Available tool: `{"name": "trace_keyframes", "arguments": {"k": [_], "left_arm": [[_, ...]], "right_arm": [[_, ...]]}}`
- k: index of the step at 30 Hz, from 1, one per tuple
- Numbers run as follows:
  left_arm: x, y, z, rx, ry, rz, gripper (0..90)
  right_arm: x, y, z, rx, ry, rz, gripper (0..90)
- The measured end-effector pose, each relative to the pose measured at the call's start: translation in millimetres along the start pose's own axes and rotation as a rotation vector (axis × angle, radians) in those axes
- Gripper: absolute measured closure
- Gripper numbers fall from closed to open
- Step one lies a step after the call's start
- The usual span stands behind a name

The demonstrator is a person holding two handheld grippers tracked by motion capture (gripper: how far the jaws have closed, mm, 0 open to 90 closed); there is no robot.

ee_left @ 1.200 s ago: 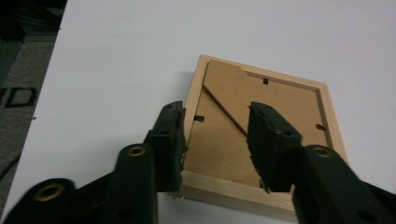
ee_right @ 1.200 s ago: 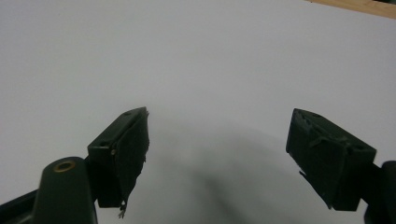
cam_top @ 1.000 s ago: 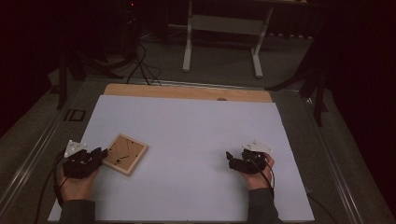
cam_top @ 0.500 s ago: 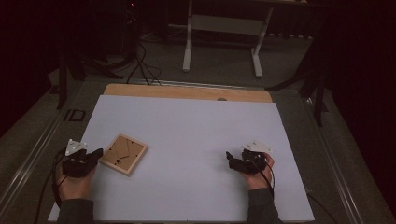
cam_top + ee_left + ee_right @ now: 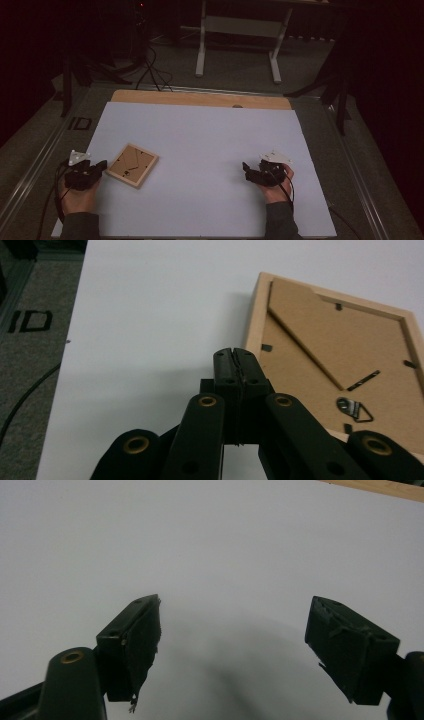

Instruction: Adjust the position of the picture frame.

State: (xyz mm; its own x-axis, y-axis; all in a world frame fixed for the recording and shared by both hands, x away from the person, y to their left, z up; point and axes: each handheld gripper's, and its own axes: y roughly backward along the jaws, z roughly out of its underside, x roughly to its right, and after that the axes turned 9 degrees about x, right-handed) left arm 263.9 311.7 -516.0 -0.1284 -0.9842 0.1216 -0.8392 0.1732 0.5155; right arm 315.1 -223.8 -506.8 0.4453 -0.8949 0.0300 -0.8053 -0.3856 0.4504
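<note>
Pale wood picture frame (image 5: 132,164), brown fibreboard back up with a metal hanger, lies near-left on the white sheet (image 5: 210,145). Left gripper (image 5: 98,166) is closed, empty, just beside it; right gripper (image 5: 246,170) gapes wide. "ID" marks the left floor.

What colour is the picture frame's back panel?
Brown, cardboard-like back panel, with a light wooden border; clearest in the left gripper view.

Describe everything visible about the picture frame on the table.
The picture frame lies flat, back side up, turned askew on the white table near its left front. Its rim looks like pale wood and the backing like brown board, with a folded stand, small black clips and a metal hanging ring. The shut left tool sits beside it, apparently not touching.
</note>
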Motion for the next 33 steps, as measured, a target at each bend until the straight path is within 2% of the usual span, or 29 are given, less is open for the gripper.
{"name": "trace_keyframes", "arguments": {"k": [6,21,28,33], "left_arm": [[-1.8,-1.5,1.0,-0.018,0.002,-0.013,89.7],[0.1,-1.2,1.4,-0.021,0.0,0.002,89.9],[9.3,-3.6,1.9,-0.034,-0.031,0.035,89.8],[19.9,-10.4,4.1,-0.089,-0.082,0.058,89.8]], "right_arm": [[-0.5,0.3,0.0,0.001,0.0,-0.001,22.0],[-1.3,-0.2,0.1,-0.001,0.005,-0.005,22.0],[-2.5,-0.6,0.2,-0.004,0.012,-0.007,22.1],[-2.0,-0.5,0.2,-0.002,0.011,-0.005,22.1]]}}
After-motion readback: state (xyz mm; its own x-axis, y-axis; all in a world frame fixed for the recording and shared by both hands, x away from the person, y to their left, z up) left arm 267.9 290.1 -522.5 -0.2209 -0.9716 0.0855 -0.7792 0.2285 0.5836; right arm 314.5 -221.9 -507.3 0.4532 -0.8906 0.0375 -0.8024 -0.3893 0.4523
